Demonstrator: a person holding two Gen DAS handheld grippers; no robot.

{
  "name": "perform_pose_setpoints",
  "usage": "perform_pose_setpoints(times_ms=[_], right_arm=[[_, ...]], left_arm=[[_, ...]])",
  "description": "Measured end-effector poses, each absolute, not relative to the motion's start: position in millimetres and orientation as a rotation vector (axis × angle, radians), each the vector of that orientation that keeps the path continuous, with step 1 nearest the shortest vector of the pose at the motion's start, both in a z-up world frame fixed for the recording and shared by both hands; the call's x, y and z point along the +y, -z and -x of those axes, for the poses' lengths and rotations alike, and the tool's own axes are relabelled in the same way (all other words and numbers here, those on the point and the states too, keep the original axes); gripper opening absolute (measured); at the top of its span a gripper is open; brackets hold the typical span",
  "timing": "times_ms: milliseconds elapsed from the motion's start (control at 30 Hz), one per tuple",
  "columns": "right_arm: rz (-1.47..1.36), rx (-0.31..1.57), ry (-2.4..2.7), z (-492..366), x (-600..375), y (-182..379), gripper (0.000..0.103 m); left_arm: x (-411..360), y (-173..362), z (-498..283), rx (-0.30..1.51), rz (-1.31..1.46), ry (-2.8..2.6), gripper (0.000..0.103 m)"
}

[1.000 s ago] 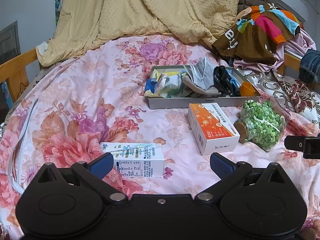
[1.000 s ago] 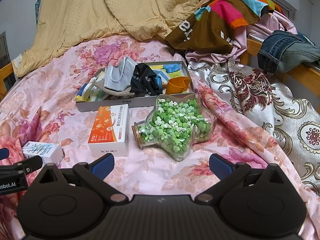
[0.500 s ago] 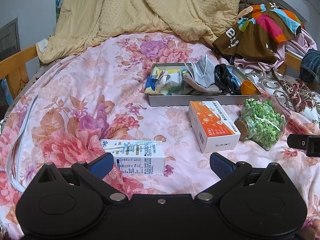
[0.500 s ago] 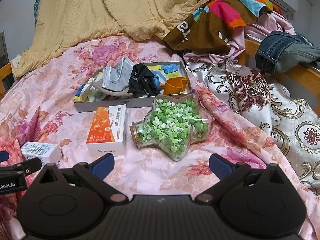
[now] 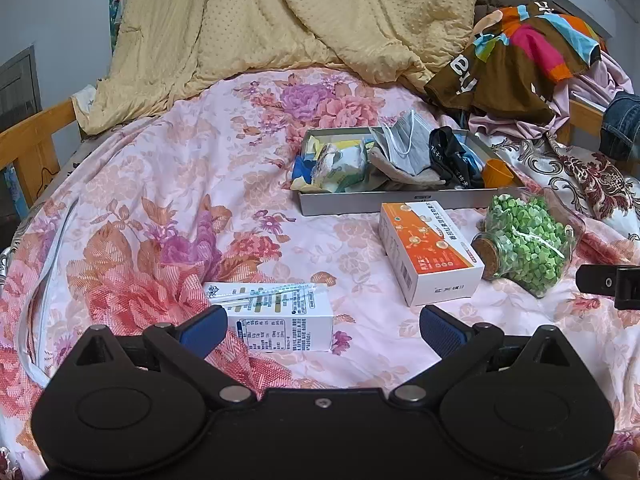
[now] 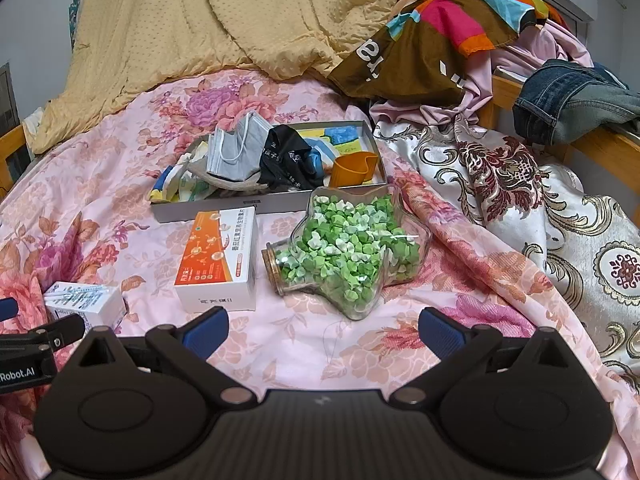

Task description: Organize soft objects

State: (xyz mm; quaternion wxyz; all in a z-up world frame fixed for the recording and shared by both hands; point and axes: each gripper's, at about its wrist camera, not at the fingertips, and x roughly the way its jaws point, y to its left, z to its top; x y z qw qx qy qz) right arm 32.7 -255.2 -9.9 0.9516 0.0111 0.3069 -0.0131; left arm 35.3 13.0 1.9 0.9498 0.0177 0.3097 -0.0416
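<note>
A grey tray [image 5: 360, 203] [image 6: 224, 207] on the floral bedspread holds soft items: a grey face mask [image 5: 404, 146] [image 6: 234, 148], a black cloth [image 5: 454, 156] [image 6: 286, 160], wipe packets [image 5: 340, 166] and an orange cup [image 6: 354, 168]. My left gripper [image 5: 322, 330] is open and empty, just behind a small white carton [image 5: 276, 316]. My right gripper [image 6: 322, 330] is open and empty, in front of a star-shaped jar of green paper stars [image 6: 344, 252]. An orange-and-white box [image 5: 432, 256] [image 6: 220, 258] lies between carton and jar.
A yellow quilt [image 5: 304, 20] is heaped at the back. Colourful clothes [image 6: 440, 32], jeans [image 6: 572, 100] and a brocade cloth [image 6: 520, 184] lie on the right. A wooden bed rail [image 5: 36, 136] runs along the left.
Both grippers have drawn back slightly and tilted a little; objects appear marginally farther away. Nothing on the bed has moved, and both grippers stay open.
</note>
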Motion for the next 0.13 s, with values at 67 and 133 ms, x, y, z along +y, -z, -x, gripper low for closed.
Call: perform_pose_setpoints(times_ms=[67,133], right_arm=[[-0.023,0.624,0.026,-33.4,-255.0,9.9,0.103],[-0.023,0.624,0.027,-33.5,-255.1,9.9,0.103]], left_arm=[[13.0,-1.8,-35.6,0.634,-0.034,0.085,0.102],[13.3,-1.3,-35.7,0.638,-0.031,0.085,0.102]])
